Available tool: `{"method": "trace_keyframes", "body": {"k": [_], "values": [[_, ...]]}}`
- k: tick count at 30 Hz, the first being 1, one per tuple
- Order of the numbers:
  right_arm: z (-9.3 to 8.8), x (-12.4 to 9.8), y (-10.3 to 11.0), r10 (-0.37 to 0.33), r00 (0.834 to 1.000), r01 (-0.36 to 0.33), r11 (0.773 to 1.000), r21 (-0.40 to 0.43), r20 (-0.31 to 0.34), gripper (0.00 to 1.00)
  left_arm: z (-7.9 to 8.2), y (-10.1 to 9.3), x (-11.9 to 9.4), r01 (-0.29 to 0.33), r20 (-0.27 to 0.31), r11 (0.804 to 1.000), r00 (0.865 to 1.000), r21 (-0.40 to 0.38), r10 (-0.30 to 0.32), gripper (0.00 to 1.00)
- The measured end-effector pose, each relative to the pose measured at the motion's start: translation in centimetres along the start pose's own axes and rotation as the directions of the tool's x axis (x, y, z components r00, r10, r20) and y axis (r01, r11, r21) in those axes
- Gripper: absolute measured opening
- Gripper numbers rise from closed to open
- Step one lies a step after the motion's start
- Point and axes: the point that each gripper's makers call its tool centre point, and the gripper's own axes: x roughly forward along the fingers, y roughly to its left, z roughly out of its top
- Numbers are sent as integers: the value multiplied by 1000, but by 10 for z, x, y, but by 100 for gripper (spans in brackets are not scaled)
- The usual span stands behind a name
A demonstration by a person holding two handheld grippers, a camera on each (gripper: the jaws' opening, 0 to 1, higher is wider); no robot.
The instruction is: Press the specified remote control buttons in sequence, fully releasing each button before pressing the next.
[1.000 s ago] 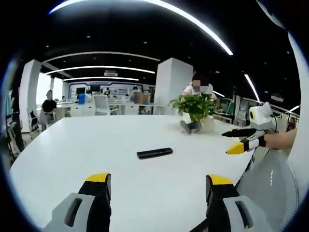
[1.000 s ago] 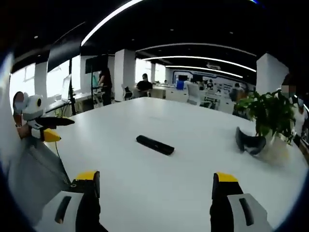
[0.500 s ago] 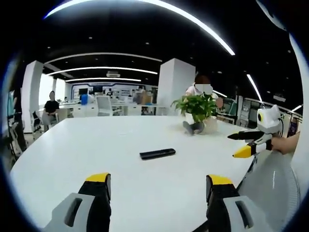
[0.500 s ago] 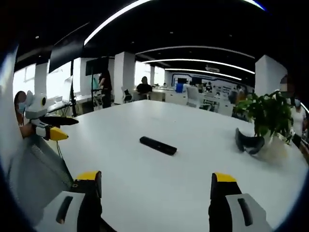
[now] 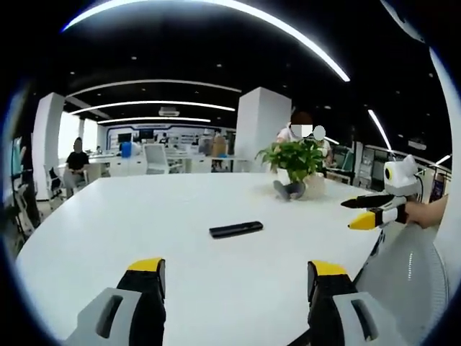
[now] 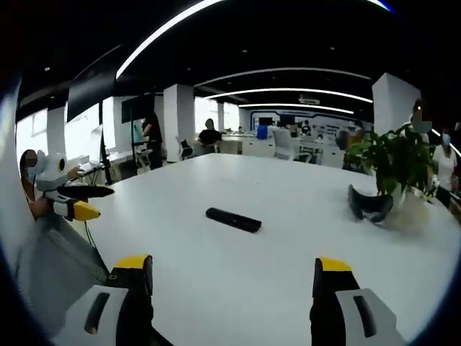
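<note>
An open-plan office: a big white desk (image 5: 144, 216), seated workers (image 5: 75, 160) at ten o'clock, ceiling strip lights (image 5: 216, 9), a potted plant (image 5: 295, 160).

Slim black rectangular remote control (image 6: 233, 220) is seen lying flat on the large white table (image 6: 288, 209), well ahead of the right gripper (image 6: 232, 277), whose yellow-tipped jaws are spread wide. Left gripper (image 6: 81, 202) is held off the table's left edge. Leafy green potted plant (image 6: 392, 162) stands far right.

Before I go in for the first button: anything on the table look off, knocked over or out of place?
Nothing stands out. The remote lies flat on the white table, apart from the potted plant, which stands upright. A dark object rests beside the pot. Both tools, left tool and right tool, are open and clear of the remote.
</note>
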Motion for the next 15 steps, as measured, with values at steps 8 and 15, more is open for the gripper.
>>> {"method": "trace_keyframes", "body": {"k": [8, 15], "values": [[-3, 1, 0, -1, 1000, 1, 1000, -9, -20, 90, -1, 1, 0, -5, -2, 1000, 1000, -3, 5, 83], [-8, 2, 2, 6, 999, -6, 1000, -5, -40, 88, 0, 0, 0, 2, 5, 1000, 1000, -12, -2, 83]]}}
